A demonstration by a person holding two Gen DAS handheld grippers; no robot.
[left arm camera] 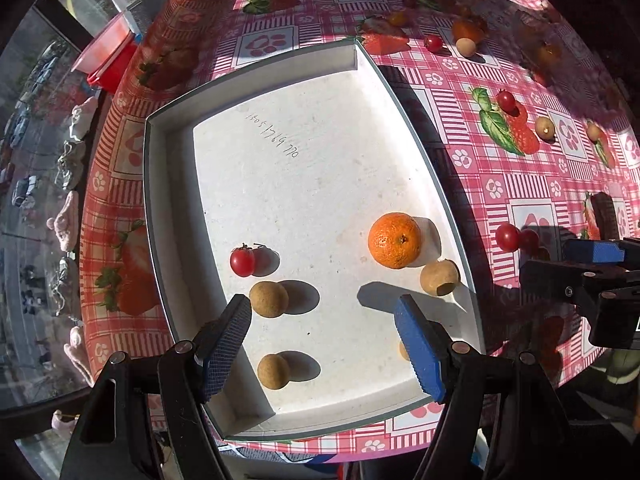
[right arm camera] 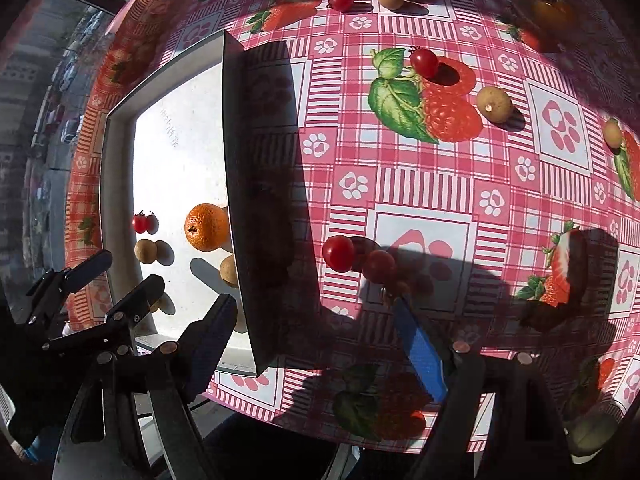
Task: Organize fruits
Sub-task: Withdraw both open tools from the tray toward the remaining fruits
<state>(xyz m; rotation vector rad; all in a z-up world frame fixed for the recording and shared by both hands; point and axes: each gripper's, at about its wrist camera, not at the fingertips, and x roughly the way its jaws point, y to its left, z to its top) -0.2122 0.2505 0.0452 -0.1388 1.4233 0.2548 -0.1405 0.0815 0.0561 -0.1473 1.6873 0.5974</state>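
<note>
Both claws, left claw (left arm camera: 322, 332) and right claw (right arm camera: 316, 344), are hanging open and empty; the cherry tomato (right arm camera: 338, 253) ahead of the right claw is asking for gentle, centred closing.

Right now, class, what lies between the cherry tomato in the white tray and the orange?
Nothing: in the left wrist view, bare tray floor separates the cherry tomato from the orange.

Looks like a home: a table covered by a strawberry-print tablecloth (right arm camera: 420, 184), a street-facing window (left arm camera: 36, 128) seen left of the gripper

Tangerine (left arm camera: 395, 240) in tray (left arm camera: 168, 184); tomatoes (right arm camera: 338, 253) beside it, apparently outside.
</note>
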